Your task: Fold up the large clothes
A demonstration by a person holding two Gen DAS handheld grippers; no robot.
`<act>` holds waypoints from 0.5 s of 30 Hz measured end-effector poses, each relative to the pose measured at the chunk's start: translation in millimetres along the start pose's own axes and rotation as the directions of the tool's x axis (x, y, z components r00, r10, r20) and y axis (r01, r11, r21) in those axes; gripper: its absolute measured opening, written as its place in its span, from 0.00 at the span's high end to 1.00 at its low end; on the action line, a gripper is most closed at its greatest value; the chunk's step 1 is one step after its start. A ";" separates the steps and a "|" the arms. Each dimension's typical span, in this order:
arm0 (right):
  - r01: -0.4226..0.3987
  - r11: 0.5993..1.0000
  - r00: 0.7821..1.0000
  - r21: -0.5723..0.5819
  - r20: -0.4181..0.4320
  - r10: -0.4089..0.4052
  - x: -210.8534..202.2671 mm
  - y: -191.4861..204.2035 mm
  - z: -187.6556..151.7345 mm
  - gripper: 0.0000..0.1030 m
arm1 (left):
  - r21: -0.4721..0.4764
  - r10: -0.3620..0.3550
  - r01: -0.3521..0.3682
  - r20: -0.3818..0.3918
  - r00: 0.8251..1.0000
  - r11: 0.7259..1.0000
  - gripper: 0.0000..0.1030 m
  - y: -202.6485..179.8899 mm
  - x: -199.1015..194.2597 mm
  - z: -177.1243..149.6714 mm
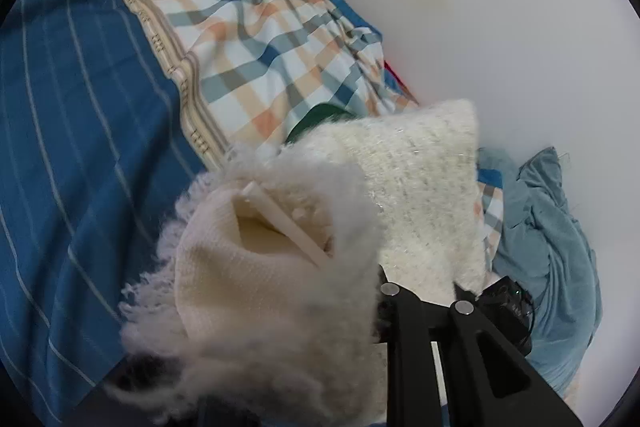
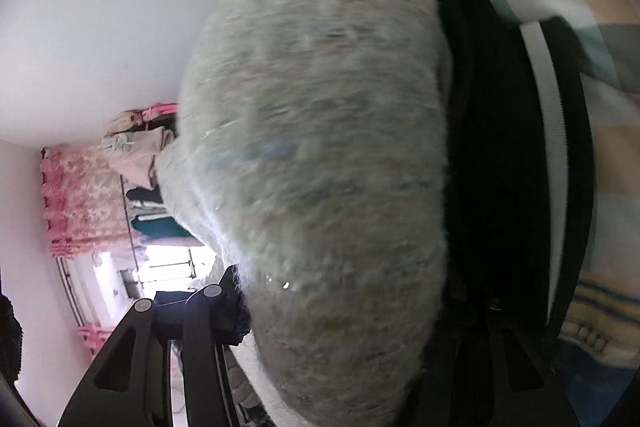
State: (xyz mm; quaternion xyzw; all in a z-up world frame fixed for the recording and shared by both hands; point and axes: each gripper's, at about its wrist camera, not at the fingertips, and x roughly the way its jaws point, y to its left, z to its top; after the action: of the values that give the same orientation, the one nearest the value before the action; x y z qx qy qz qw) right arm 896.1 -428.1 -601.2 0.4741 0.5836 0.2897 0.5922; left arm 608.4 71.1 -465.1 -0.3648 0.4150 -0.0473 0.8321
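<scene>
A fluffy cream sweater hangs bunched in front of the left gripper, lifted above a bed covered by a blue striped sheet with a plaid blanket lying across it. In the left wrist view the sweater's knit body runs from lower left up toward the upper right, where a flat panel ends in a squared corner against the white wall; a fuzzy fringe edges its lower left side, and an opening in the knit shows the smoother inner face with a white strip crossing it. The left gripper's jaws stand close together with only a narrow gap, their tips at the sweater's lower edge with fabric lying over and between them, so they appear to be pinching the sweater. A blue-grey garment lies crumpled by the wall to the right, apart from the sweater. In the right wrist view the sweater fills the middle as a blurred, rounded mass running top to bottom, draped over the right gripper. One black finger pair shows at lower left, and the sweater hides the rest, so I cannot tell how far these jaws are open. Pink curtains hang at the left.
</scene>
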 end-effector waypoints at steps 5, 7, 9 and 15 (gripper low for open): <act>0.210 0.976 0.978 -0.059 -0.006 -0.211 16.7 39.8 -23.8 0.23 | 0.015 0.046 -0.046 -0.040 0.998 0.999 0.78 -5.7 -10.9 4.4; 0.346 0.933 0.938 -0.095 0.037 -0.344 13.1 63.7 -35.5 0.18 | 0.062 0.105 -0.102 -0.055 0.993 0.993 0.73 -13.8 -10.2 8.8; 0.487 0.862 0.873 -0.141 0.104 -0.476 6.5 86.1 -50.5 0.17 | 0.144 0.185 -0.178 -0.037 0.982 0.973 0.55 -26.2 -17.2 8.1; 0.832 0.528 0.553 -0.171 0.324 -0.767 20.9 149.6 -138.3 0.14 | 0.388 0.452 -0.451 0.094 0.887 0.804 0.08 -65.4 -50.4 -6.7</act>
State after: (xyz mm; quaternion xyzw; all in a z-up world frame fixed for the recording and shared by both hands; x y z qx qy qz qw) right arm 797.1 -321.2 -457.2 0.0816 0.6182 0.0188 0.7815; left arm 585.4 38.9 -392.4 -0.0782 0.4723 0.0676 0.8754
